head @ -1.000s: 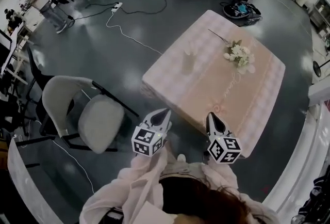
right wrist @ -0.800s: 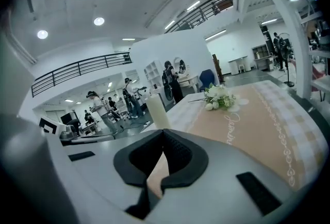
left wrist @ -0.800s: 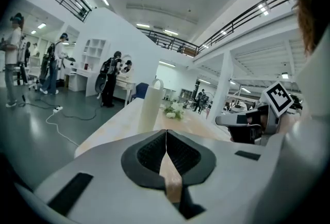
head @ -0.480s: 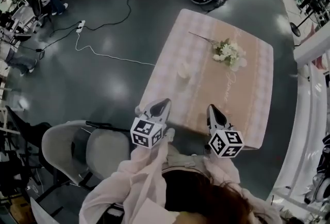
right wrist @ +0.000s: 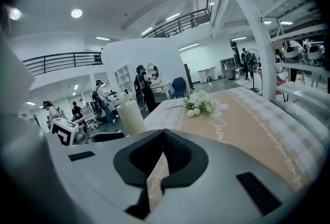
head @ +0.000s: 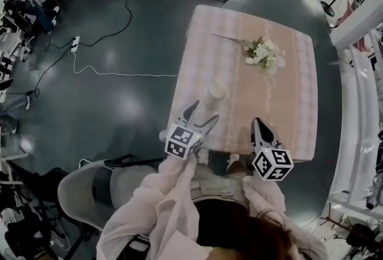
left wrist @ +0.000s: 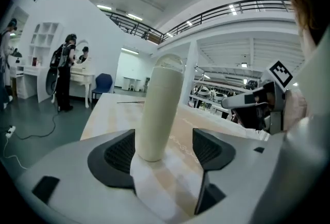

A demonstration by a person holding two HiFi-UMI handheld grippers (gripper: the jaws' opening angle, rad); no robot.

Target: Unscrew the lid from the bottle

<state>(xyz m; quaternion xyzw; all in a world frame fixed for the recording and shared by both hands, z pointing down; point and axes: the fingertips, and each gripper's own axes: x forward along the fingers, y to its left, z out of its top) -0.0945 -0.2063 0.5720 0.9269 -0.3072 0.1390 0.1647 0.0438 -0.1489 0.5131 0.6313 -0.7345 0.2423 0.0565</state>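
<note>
left gripper (head: pixel 202 112): jaws have just been opening and are now standing wide. the bottle (left wrist: pixel 161 109) is sitting between them, nearer one pad than the other. the pads aren't pressing on it, so i'm holding nothing. right gripper (right wrist: pixel 164 138): jaws are sitting fully together, empty, hanging over the near edge of the table (head: pixel 287 103), beside my left one.

the bottle is standing upright on the near-left part of the table, close to the edge, with the lid (left wrist: pixel 170 64) on top. flowers (head: pixel 261 52) are lying well apart at the far side, not getting in the way.

handling, my read: tall, slim cream body, looking like smooth plastic. i'm expecting it to be light and easy to tip if i nudge it while closing. the wall is probably stiff enough for a firm squeeze but slick, so it may start spinning in the pads once torque goes in. can't tell whether it's full.

where i'm planning to grip: left jaws across the body at mid height or slightly lower, square to its axis, leaving the top clear. right jaws across the sides of the lid. it's looking rounded and glossy with little flat to bite, so i'm going for its lower rim, not the dome.
</note>
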